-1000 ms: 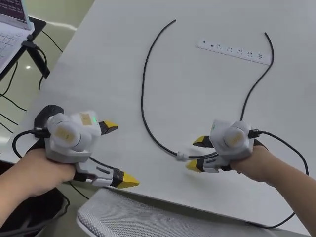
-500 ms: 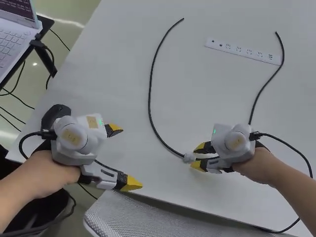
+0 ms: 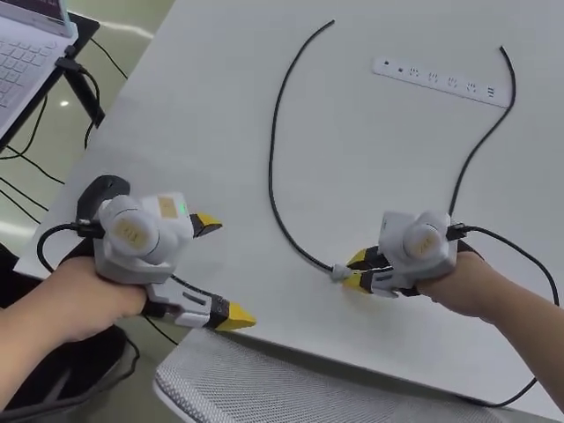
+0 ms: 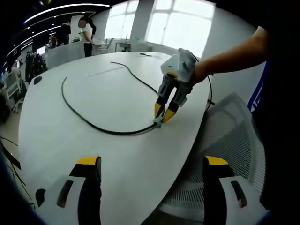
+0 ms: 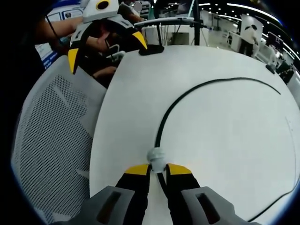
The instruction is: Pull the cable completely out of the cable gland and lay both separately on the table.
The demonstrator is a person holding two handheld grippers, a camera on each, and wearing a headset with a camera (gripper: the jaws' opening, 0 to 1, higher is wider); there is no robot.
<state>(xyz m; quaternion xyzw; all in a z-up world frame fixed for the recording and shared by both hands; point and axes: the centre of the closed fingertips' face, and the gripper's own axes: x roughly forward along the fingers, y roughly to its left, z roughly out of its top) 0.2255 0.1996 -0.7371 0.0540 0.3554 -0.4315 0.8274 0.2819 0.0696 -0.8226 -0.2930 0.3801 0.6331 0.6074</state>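
Observation:
A long black cable (image 3: 275, 141) curves across the white table (image 3: 203, 106). A small white cable gland (image 3: 338, 273) sits on it near the front edge. My right gripper (image 3: 355, 270) is shut on the cable just behind the gland. In the right gripper view the gland (image 5: 156, 159) lies right ahead of the yellow fingertips (image 5: 139, 169), and the cable (image 5: 187, 93) arcs away from it. My left gripper (image 3: 220, 270) hovers open at the table's front left corner, holding nothing. The left gripper view has its own gripper (image 4: 152, 161) facing the right gripper (image 4: 165, 112), the gland (image 4: 157, 124) and the cable (image 4: 93, 124).
A white power strip (image 3: 441, 81) lies at the back right of the table. A laptop (image 3: 22, 48) on a stand is off the table's left side. A grey mesh chair (image 3: 264, 392) sits just below the front edge.
The right gripper's jaws have come together on the cable behind the gland. The left gripper stays open in about the same place. The head camera has shifted slightly.

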